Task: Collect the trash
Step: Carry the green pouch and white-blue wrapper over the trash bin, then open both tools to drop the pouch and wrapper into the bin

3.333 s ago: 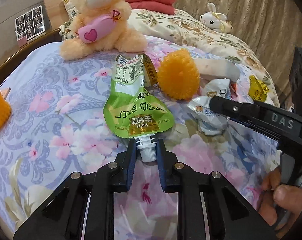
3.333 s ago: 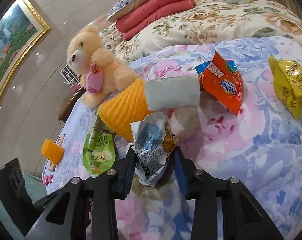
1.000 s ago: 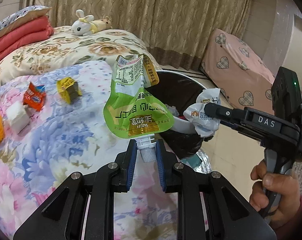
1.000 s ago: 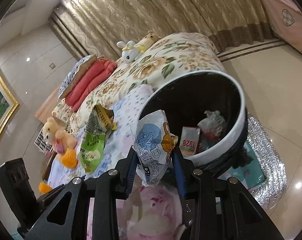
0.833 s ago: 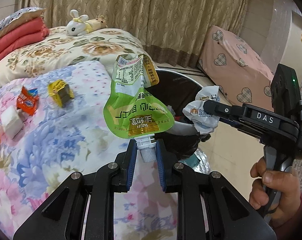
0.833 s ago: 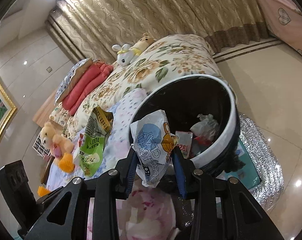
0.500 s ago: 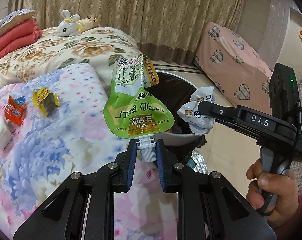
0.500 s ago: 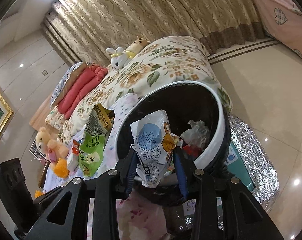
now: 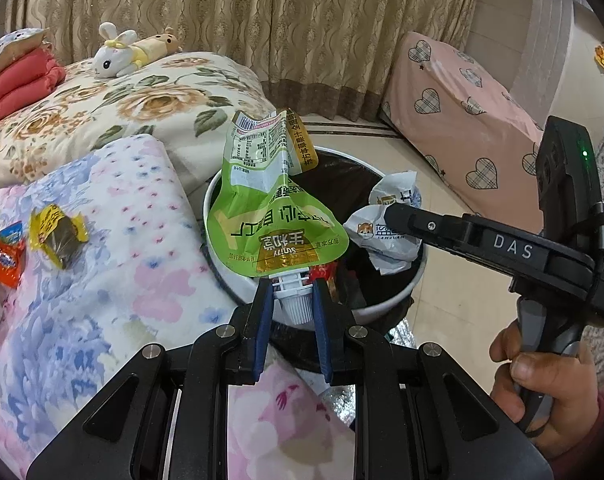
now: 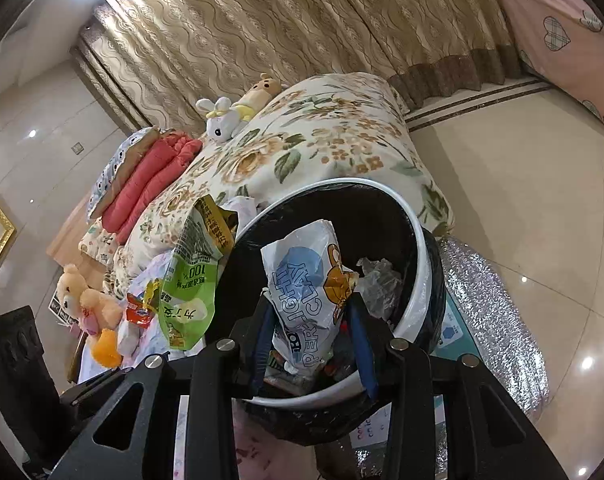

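Observation:
My left gripper point(image 9: 290, 300) is shut on the white spout of a green drink pouch point(image 9: 268, 208) and holds it over the near rim of the white trash bin point(image 9: 218, 264). The pouch also shows in the right wrist view point(image 10: 188, 280). My right gripper point(image 10: 310, 328) is shut on a crumpled white clay wrapper point(image 10: 308, 280) above the bin's black-lined opening point(image 10: 418, 264). In the left wrist view the wrapper point(image 9: 386, 232) hangs over the bin's right side. Trash lies inside the bin.
A bed with a floral quilt point(image 9: 102, 248) is left of the bin. On it lie a yellow wrapper point(image 9: 56, 234) and an orange wrapper point(image 9: 4, 254). A silver mat point(image 10: 490, 312) lies under the bin. A pink heart-patterned cover point(image 9: 462, 136) is far right.
Both grippers have swung from the bed toward the bin, each keeping its piece of trash. The bin is now closer, with both pieces over its opening.

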A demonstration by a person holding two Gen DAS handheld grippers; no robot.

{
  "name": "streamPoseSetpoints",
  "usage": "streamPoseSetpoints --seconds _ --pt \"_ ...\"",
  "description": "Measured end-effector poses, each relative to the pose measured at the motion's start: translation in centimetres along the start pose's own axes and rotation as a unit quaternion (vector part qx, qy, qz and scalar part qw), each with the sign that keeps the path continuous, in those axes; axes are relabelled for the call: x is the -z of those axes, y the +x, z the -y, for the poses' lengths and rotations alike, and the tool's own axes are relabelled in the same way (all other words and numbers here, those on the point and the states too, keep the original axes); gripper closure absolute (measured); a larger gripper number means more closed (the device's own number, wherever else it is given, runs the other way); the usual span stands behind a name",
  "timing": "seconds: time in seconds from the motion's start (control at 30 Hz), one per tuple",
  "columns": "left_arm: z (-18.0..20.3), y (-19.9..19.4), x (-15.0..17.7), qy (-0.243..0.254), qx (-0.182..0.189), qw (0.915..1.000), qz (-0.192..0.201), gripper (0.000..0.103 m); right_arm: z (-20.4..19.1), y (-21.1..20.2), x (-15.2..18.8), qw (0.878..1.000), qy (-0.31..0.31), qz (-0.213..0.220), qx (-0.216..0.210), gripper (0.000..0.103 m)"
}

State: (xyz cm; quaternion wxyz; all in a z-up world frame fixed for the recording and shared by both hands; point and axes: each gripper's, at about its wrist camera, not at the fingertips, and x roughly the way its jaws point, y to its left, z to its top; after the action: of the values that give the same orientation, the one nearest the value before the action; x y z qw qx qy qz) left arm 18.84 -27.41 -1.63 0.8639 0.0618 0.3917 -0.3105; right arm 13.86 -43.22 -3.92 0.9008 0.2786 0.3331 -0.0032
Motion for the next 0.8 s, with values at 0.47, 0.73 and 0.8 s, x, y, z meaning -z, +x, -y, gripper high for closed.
streamPoseSetpoints --seconds 0.47,0.73,0.8 --pt "0.1 2.3 -1.2 0.001 0.008 0.9999 -0.012 0.085 0.4 1.1 -1.0 1.0 -0.002 -0.008 0.012 0.064" --pt "-0.1 2.8 -1.3 -0.001 0.015 0.9997 -0.017 0.084 0.5 1.8 -1.2 1.0 0.0 -0.015 0.014 0.06" --pt "-0.1 2.7 -1.3 -0.001 0.017 0.9997 -0.016 0.083 0.6 2.0 -1.2 1.0 0.004 -0.019 0.016 0.049"
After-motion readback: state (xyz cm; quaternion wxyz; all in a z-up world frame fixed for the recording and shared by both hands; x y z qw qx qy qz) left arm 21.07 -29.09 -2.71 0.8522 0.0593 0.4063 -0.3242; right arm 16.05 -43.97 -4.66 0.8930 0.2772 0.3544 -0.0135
